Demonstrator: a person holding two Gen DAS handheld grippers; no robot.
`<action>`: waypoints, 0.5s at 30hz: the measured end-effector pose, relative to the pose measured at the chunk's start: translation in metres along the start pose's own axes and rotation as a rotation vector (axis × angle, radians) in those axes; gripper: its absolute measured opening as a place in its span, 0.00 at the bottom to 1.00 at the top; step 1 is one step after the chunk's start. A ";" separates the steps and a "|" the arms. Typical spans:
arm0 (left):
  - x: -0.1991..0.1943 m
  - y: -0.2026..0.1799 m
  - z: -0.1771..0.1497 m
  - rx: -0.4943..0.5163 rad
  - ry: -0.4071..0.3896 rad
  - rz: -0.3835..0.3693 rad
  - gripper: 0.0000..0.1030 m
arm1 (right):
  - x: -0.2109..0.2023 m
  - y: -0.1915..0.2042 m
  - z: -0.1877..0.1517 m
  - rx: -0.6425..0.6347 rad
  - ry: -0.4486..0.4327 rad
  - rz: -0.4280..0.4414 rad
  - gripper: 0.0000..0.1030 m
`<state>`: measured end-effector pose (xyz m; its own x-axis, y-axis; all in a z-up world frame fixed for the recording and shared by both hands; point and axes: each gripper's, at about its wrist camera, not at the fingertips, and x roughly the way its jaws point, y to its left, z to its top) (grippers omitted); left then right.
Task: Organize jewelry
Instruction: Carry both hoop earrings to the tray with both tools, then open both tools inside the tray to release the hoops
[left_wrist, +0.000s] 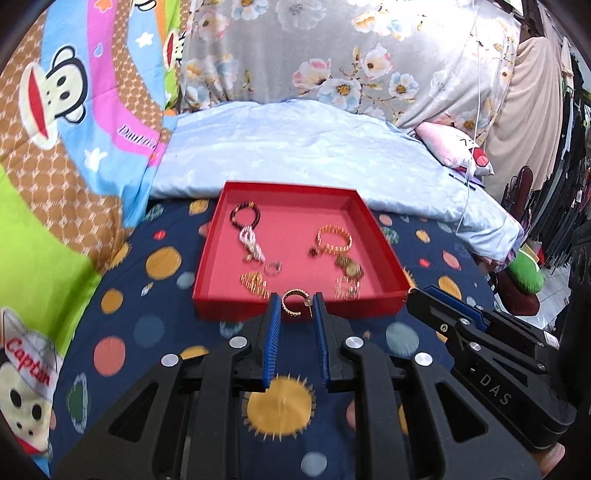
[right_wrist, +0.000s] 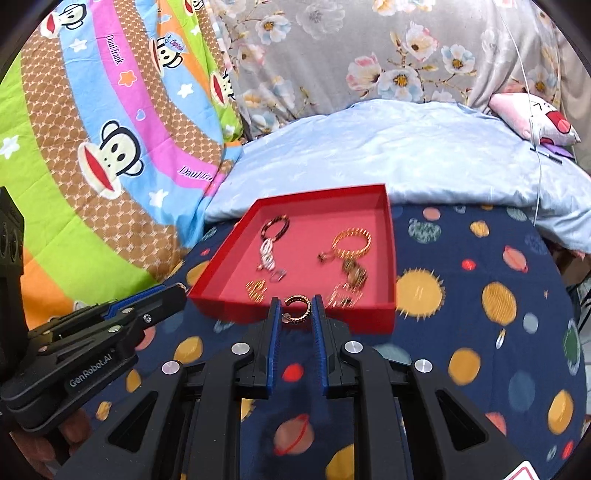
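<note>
The planet-print bedspread lies under both grippers, and the red tray sits just beyond their tips with bracelets and small pieces inside. The left gripper holds a gold open ring between narrow jaws, and the right gripper pinches another gold ring the same way, both at the tray's near wall. A release short of that wall would, I think, drop a ring onto the busy print

Red tray on navy planet-print sheet.
</note>
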<state>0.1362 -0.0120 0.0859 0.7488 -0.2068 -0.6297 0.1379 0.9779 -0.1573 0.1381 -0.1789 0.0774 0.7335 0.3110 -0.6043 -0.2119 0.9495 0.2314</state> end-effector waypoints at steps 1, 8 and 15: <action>0.004 -0.001 0.005 0.000 -0.005 -0.001 0.17 | 0.004 -0.003 0.004 0.000 0.000 -0.004 0.15; 0.038 0.002 0.034 0.005 -0.013 0.005 0.17 | 0.043 -0.015 0.029 0.021 0.026 -0.006 0.15; 0.082 0.010 0.051 -0.001 0.016 0.021 0.16 | 0.087 -0.007 0.043 -0.016 0.070 0.000 0.15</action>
<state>0.2322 -0.0174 0.0712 0.7407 -0.1869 -0.6453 0.1216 0.9820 -0.1448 0.2312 -0.1598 0.0556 0.6869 0.3127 -0.6560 -0.2225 0.9498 0.2199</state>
